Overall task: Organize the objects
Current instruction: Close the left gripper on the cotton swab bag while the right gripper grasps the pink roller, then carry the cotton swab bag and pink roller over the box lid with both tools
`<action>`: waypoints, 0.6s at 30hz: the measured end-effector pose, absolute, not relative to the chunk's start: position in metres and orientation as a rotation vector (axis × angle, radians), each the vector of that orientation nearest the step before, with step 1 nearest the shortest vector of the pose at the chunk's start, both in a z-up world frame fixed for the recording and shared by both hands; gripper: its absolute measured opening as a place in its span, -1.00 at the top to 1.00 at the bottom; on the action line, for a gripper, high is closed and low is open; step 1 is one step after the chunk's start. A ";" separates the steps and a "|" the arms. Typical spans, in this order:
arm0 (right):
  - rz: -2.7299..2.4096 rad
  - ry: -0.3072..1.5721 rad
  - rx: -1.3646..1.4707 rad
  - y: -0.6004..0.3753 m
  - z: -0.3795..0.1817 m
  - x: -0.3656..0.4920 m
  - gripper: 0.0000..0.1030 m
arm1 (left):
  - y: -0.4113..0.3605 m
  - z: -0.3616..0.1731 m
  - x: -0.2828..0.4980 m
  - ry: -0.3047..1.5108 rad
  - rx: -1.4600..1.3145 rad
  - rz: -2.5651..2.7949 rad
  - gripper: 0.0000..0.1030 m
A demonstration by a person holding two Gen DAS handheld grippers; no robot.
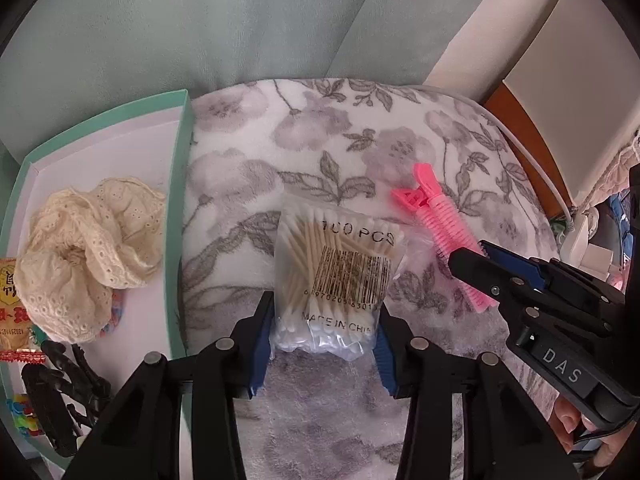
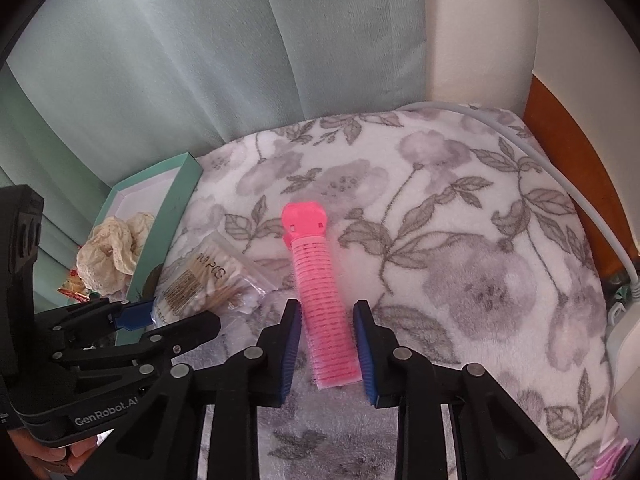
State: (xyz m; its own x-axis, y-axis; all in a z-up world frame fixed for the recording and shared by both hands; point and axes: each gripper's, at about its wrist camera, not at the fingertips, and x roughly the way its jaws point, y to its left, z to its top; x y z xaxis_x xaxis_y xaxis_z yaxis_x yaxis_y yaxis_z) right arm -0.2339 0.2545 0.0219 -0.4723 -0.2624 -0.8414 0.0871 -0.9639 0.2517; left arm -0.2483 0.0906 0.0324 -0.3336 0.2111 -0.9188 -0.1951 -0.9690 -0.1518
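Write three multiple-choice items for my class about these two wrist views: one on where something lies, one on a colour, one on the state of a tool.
1. Where does the cream lace scrunchie lie?
A. in the shallow mint-green cardboard box
B. on the floral fleece blanket
C. between the right tool's fingers

2. What colour is the ribbed plastic hair-roller clip?
A. blue
B. pink
C. yellow

3. How does the left tool stand?
A. shut on nothing
B. open, well clear of everything
C. open, straddling the clear bag of cotton swabs

Key: 1 A, the scrunchie sits inside the box walls; 2 B, the clip is bright pink; 3 C, a finger stands at each side of the bag.
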 end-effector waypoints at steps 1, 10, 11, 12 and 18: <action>-2.526 -0.258 1.483 0.255 0.024 -0.233 0.46 | 0.089 0.035 -0.247 -0.030 -1.638 2.387 0.12; -2.576 -0.308 1.418 0.262 0.048 -0.218 0.50 | 0.074 0.068 -0.228 -0.136 -1.558 2.454 0.12; -2.582 -0.310 1.409 0.262 0.052 -0.216 0.50 | 0.073 0.072 -0.224 -0.144 -1.548 2.461 0.12; -2.587 -0.313 1.400 0.261 0.055 -0.213 0.50 | 0.071 0.076 -0.221 -0.152 -1.538 2.468 0.12; -2.606 -0.316 1.360 0.256 0.076 -0.195 0.50 | 0.061 0.098 -0.200 -0.223 -1.483 2.508 0.12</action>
